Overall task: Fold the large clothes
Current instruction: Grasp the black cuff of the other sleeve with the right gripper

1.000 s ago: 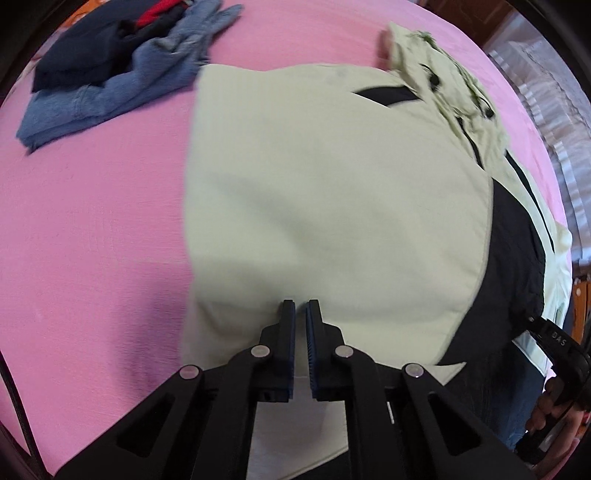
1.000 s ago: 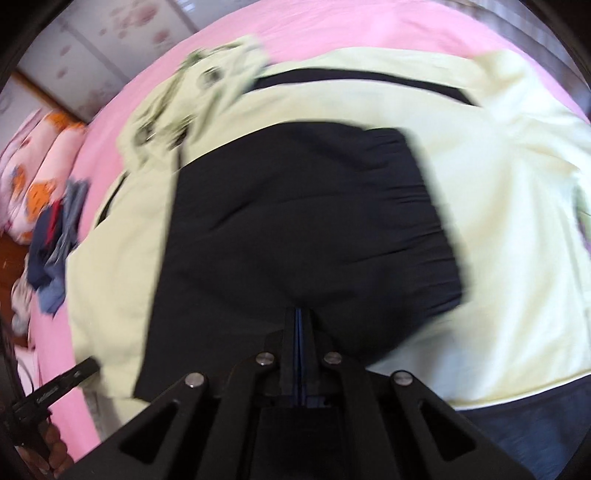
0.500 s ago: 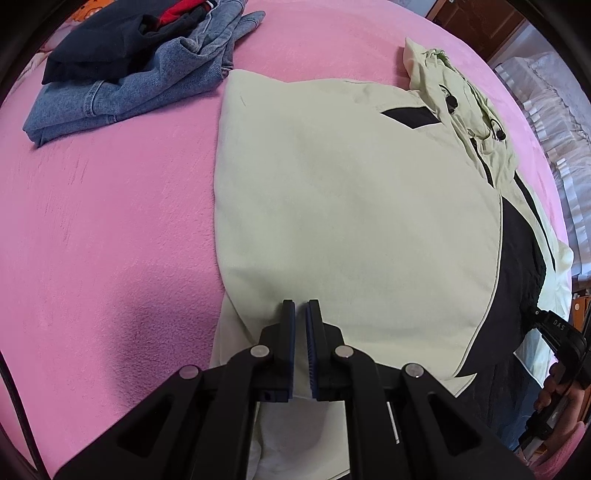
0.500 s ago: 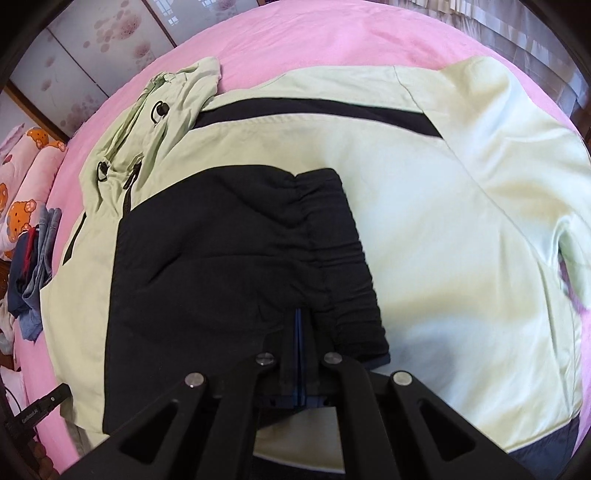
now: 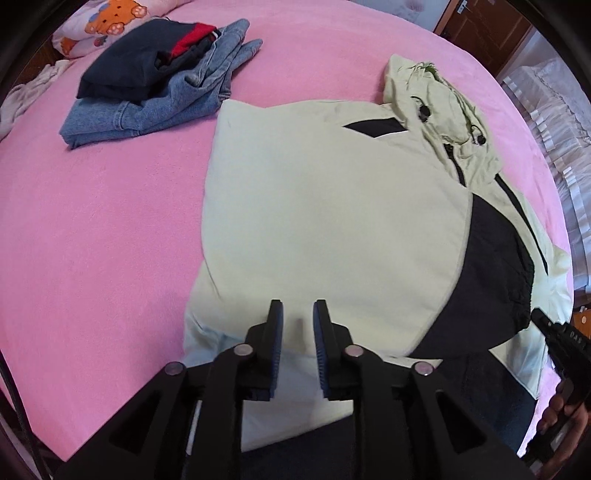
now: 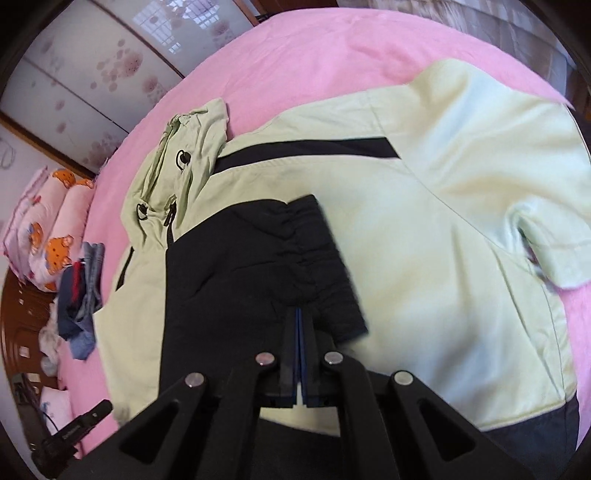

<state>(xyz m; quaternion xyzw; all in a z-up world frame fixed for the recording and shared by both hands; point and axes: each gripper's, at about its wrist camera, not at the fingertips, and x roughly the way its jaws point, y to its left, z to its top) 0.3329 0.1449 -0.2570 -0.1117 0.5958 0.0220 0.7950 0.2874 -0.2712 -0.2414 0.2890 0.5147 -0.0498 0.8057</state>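
Jacket (image 5: 332, 221) spread on pink bed (image 5: 92, 240), half folded, both grippers above its near hem.

Bare pink sheet lies wide left of jacket's straight left edge; folded jeans (image 5: 147, 107) with dark clothes on top sit well apart at far left, cartoon pillow (image 5: 110, 22) behind them. Left gripper (image 5: 297, 314) has just been opening, now a narrow gap, nothing between the jaws, pale fabric below. Dark sleeve (image 6: 258, 266) is folded across the chest, hood (image 6: 177, 166) bunched at far edge. Right gripper (image 6: 298, 314) has jaws pressed together over the cuff; whether cloth is pinched, can't tell. Writing on its body too small to read.
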